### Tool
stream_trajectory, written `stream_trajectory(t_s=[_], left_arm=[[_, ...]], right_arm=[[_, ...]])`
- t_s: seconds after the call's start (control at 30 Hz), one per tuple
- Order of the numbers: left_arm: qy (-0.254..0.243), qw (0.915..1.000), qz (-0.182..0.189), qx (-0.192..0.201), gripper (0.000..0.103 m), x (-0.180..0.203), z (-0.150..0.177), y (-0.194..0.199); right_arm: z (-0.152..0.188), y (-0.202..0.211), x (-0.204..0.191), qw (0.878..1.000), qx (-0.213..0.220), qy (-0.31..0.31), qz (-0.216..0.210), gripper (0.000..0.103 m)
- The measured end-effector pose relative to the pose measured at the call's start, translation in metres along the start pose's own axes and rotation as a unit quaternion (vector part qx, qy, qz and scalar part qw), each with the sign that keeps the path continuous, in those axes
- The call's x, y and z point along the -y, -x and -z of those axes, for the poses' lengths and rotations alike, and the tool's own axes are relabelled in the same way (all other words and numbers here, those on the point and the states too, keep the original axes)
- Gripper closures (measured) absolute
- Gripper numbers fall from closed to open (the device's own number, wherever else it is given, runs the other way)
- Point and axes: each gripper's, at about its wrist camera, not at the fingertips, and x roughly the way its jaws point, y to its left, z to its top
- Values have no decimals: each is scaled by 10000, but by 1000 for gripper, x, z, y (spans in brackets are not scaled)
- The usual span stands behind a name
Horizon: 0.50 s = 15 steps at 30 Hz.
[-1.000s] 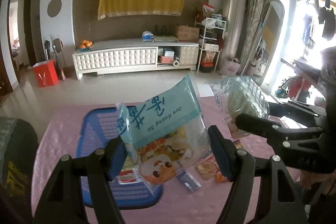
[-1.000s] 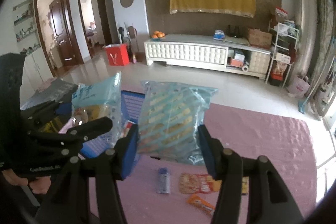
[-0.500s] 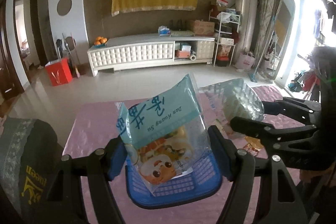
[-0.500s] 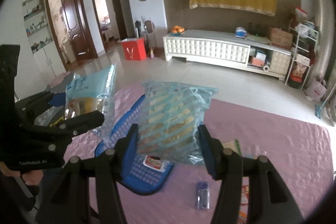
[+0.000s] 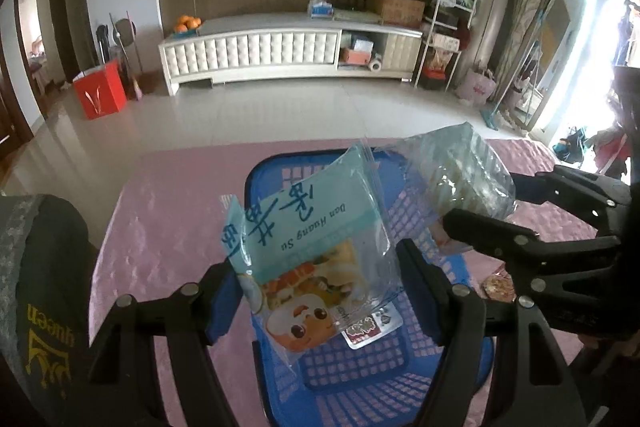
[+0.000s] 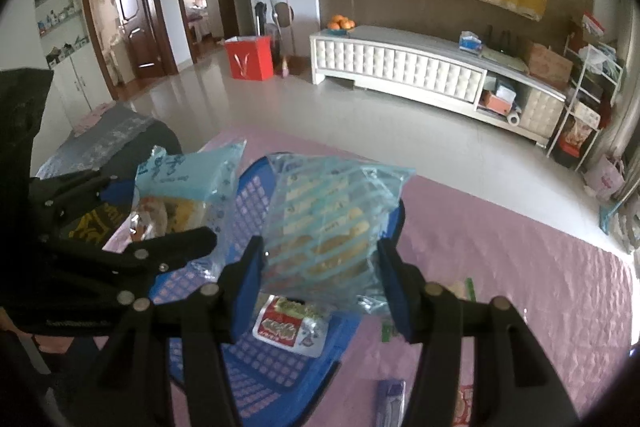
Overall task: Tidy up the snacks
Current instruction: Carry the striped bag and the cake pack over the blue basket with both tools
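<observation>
Pink tabletop [image 5: 168,211] carries a blue basket [image 5: 360,367], partly hidden by both packets held above it. Left tongs [image 5: 320,301] clamp the egg-yolk pastry packet [image 5: 312,247]; right tongs [image 6: 322,279] clamp the striped biscuit packet [image 6: 332,223].

Snack bag [image 5: 316,255] in left claw [image 5: 320,291]: "Dan Huang Su" in Latin letters, upside down in left wrist view, beside large blue Chinese characters. Dark fabric [image 5: 44,311] at left edge: yellow "queen", sideways. Other packet print illegible.
</observation>
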Motion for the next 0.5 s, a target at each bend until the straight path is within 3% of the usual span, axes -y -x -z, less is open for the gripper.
stream_trajectory(t_s=[0.5], left_arm=[[64, 9954, 326, -896, 33, 15, 46, -19]], right_arm=[[34, -1, -7, 9990, -435, 9, -38, 43]])
